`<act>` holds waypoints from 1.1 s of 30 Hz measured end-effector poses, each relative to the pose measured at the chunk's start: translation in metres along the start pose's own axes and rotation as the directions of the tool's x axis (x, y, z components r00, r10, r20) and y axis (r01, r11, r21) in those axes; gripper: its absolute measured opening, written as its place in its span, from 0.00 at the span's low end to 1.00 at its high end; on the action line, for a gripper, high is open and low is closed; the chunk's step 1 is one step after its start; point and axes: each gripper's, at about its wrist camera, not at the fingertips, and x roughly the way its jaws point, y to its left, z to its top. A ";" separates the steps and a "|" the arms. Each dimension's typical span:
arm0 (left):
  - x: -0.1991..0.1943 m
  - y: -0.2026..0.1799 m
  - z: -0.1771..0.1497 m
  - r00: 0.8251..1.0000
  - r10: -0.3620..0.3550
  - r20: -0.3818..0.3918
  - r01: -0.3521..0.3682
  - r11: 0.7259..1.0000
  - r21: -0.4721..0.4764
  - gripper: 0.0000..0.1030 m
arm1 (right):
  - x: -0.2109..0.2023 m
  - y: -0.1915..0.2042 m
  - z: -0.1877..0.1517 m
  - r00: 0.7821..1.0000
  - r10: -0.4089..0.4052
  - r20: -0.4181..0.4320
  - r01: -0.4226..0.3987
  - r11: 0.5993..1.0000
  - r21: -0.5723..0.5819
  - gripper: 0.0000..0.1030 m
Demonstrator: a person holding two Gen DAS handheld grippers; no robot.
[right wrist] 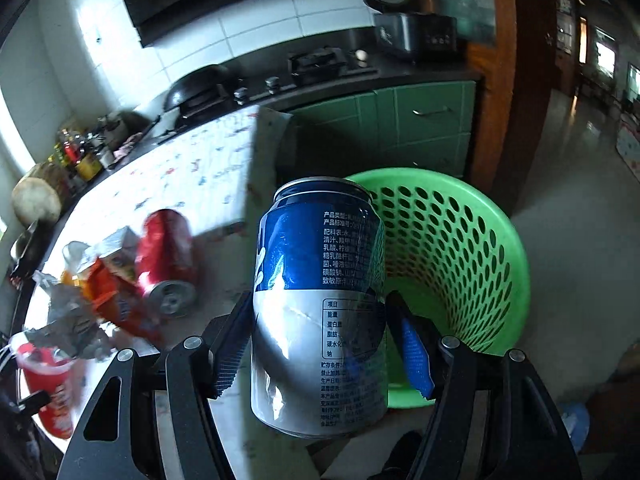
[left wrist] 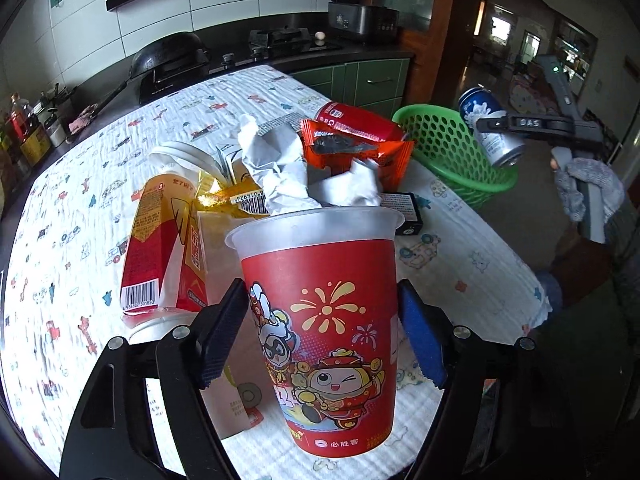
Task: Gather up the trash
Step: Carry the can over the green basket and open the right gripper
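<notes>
1. Left gripper holds a red plastic cup upright betw. its fingers, pads pressing the mid-wall on both sides.
2. Cup looks light, thin-walled, prob. crushable; mid-wall hold seems best, w/ gentle squeeze.
3. Beyond the left fingers: crumpled paper, orange wrapper, red can lying on the table.
4. Right gripper clamps a blue-and-silver can at its lower half, can upright.
5. Can is stiff, smooth, likely slippery; prob. empty and light.
6. Green basket sits just beyond and right of the right fingers; gripper angled downward.
</notes>
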 end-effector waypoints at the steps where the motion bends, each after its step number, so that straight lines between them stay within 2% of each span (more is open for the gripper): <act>1: -0.003 -0.001 0.001 1.000 -0.004 0.003 0.004 1.000 0.001 0.72 | 0.008 -0.007 0.000 1.000 -0.007 -0.013 0.007 1.000 0.010 0.62; 7: -0.020 -0.007 0.013 0.999 -0.025 0.043 0.025 1.000 0.009 0.71 | 0.067 -0.035 0.002 0.994 -0.048 -0.099 0.053 0.997 0.057 0.62; 12: -0.032 -0.012 0.020 0.997 -0.034 0.072 0.033 0.999 0.022 0.71 | 0.096 -0.050 -0.001 0.986 -0.074 -0.152 0.086 0.994 0.071 0.62; 20: -0.046 -0.012 0.039 0.990 -0.072 0.123 0.070 0.997 0.014 0.71 | 0.121 -0.046 -0.004 0.969 -0.116 -0.217 0.126 0.992 0.034 0.62; 25: -0.052 -0.023 0.056 0.984 -0.096 0.153 0.090 0.995 0.047 0.71 | 0.129 -0.047 -0.006 0.964 -0.122 -0.238 0.133 0.991 0.028 0.62; 33: -0.042 -0.048 0.091 0.976 -0.149 0.158 0.137 0.987 0.086 0.71 | 0.131 -0.040 -0.005 0.967 -0.118 -0.227 0.126 0.992 0.021 0.62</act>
